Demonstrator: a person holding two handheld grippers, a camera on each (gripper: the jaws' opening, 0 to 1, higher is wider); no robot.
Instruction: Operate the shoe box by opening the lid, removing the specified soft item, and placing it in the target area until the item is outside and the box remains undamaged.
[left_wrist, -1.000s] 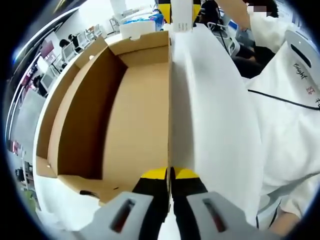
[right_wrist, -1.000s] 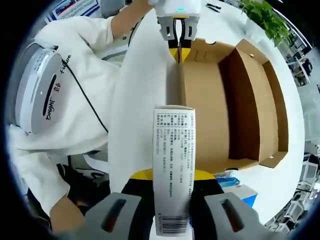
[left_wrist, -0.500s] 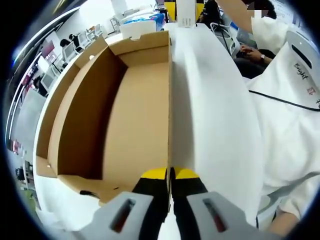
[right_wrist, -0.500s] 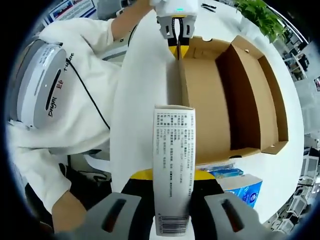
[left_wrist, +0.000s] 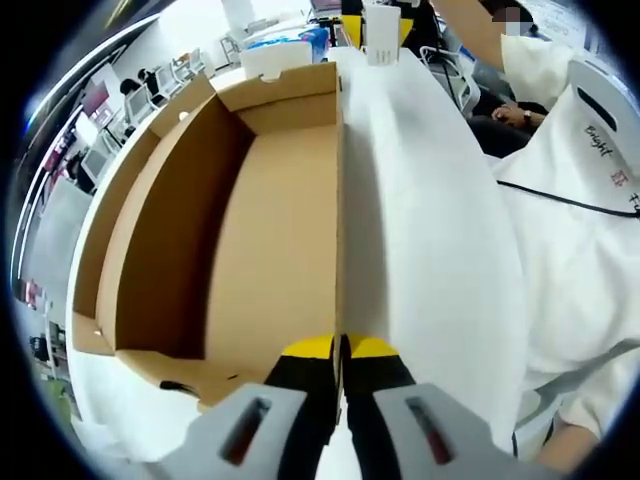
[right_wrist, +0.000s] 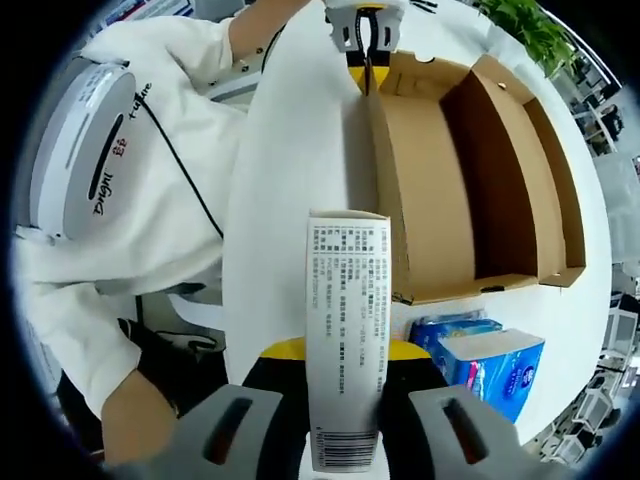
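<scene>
The open shoe box (left_wrist: 250, 250) is brown inside and white outside. My left gripper (left_wrist: 340, 348) is shut on the thin edge of its raised lid (left_wrist: 430, 230), whose white face runs off to the right. In the right gripper view the same box (right_wrist: 450, 190) lies ahead, and the left gripper (right_wrist: 365, 60) pinches the lid's far end. My right gripper (right_wrist: 345, 350) is shut on a narrow white packet (right_wrist: 347, 350) with printed text and a barcode. Past the lid's far end, the right gripper (left_wrist: 381, 20) holds that packet (left_wrist: 381, 35) clear of the box.
A blue and white tissue pack (right_wrist: 490, 355) lies on the white table beside the box's near end. A person in a white top (right_wrist: 110, 200) stands close behind the lid. A green plant (right_wrist: 530, 30) is at the far edge.
My right gripper has drawn back from the box with the packet, so the tissue pack has come into its view. The left gripper keeps its hold on the lid.
</scene>
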